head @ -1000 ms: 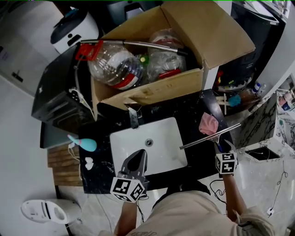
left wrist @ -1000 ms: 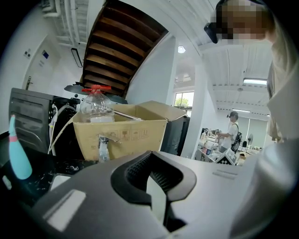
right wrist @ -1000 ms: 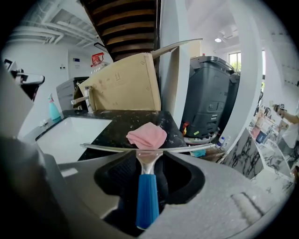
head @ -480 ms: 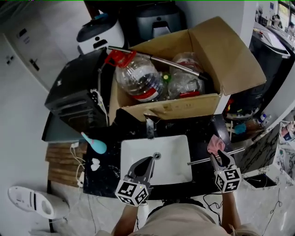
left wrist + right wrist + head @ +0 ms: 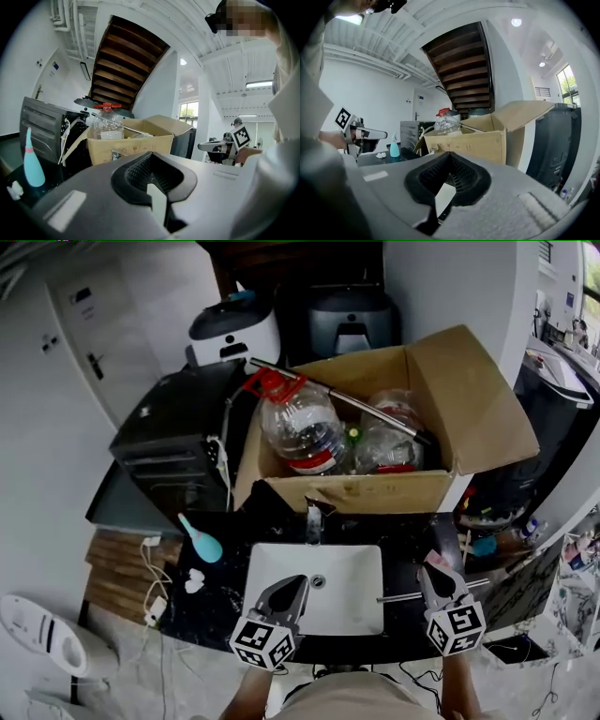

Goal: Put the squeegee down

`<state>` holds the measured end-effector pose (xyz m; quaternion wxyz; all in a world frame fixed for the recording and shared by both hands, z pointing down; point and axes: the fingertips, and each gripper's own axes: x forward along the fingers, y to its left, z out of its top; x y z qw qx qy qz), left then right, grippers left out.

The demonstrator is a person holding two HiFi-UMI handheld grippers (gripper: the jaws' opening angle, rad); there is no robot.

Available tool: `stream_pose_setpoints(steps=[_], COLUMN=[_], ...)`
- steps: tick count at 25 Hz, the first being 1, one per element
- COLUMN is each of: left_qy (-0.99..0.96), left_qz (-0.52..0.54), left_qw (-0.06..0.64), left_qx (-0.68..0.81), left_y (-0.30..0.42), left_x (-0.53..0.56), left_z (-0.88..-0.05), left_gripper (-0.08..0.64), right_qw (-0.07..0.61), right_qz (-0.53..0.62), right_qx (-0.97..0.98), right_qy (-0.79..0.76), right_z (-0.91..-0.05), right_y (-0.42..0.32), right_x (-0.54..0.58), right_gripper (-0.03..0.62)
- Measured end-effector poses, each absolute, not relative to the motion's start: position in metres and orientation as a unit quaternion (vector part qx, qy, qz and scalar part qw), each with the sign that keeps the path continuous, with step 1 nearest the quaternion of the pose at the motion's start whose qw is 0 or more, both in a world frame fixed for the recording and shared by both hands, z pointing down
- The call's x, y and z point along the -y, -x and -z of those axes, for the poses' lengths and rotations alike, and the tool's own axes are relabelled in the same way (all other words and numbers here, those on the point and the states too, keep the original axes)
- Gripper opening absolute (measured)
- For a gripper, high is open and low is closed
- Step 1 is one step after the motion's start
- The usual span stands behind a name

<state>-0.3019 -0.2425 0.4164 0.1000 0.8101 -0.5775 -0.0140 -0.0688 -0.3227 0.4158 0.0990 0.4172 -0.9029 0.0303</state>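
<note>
Lifting clear of the squeegee (image 5: 401, 596), the right hand-held gripper (image 5: 435, 576) now has its jaws pressed together with nothing between them (a second ago it sat low at the handle). The squeegee lies flat on the black bench (image 5: 211, 601) at 3 o'clock from the sink (image 5: 356, 568), bar end reaching the basin's rim. The left hand-held gripper (image 5: 289, 592) hovers at the sink's 6 o'clock, also closed and empty. The put-down looks finished.
</note>
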Motion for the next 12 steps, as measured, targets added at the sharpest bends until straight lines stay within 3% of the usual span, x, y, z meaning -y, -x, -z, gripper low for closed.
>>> stream_pose_setpoints(steps=[12], left_qy=[-0.803], left_qz=[0.046], left_qw=[0.054], left_qx=[0.591], left_y=[0.320], left_x=[0.242], left_z=[-0.370], left_gripper=[0.015], right_qw=[0.070], right_qz=[0.059], right_qx=[0.906], right_qy=[-0.414], right_z=[-0.349], right_y=[0.075], right_x=[0.319], right_gripper=[0.002])
